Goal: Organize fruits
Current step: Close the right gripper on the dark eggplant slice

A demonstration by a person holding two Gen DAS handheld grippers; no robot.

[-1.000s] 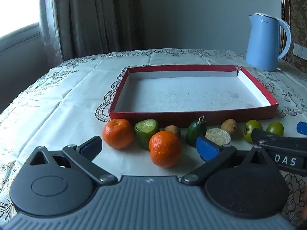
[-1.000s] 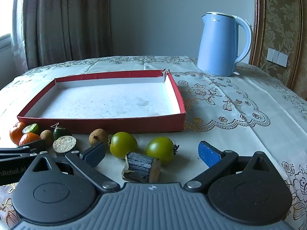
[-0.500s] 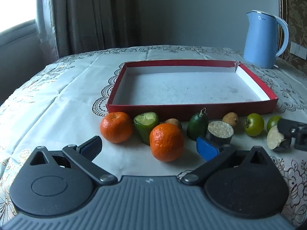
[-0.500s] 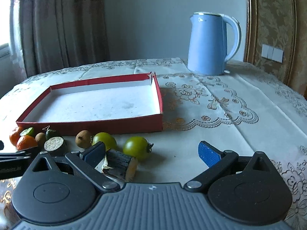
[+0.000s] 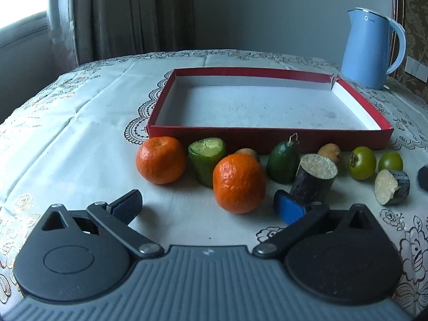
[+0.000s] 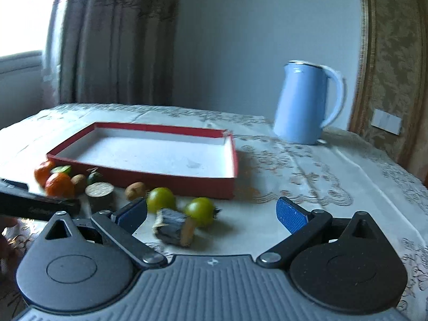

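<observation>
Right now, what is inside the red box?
Nothing: the red box shows only its bare, speckled white floor. A strip behind its near wall is hidden; every fruit lies outside, in front.

The right gripper is now raised and drawn back from the fruit row, its view blurred. In the left wrist view it is almost out of frame, exposing the cut dark-skinned piece lying on the tablecloth.
</observation>
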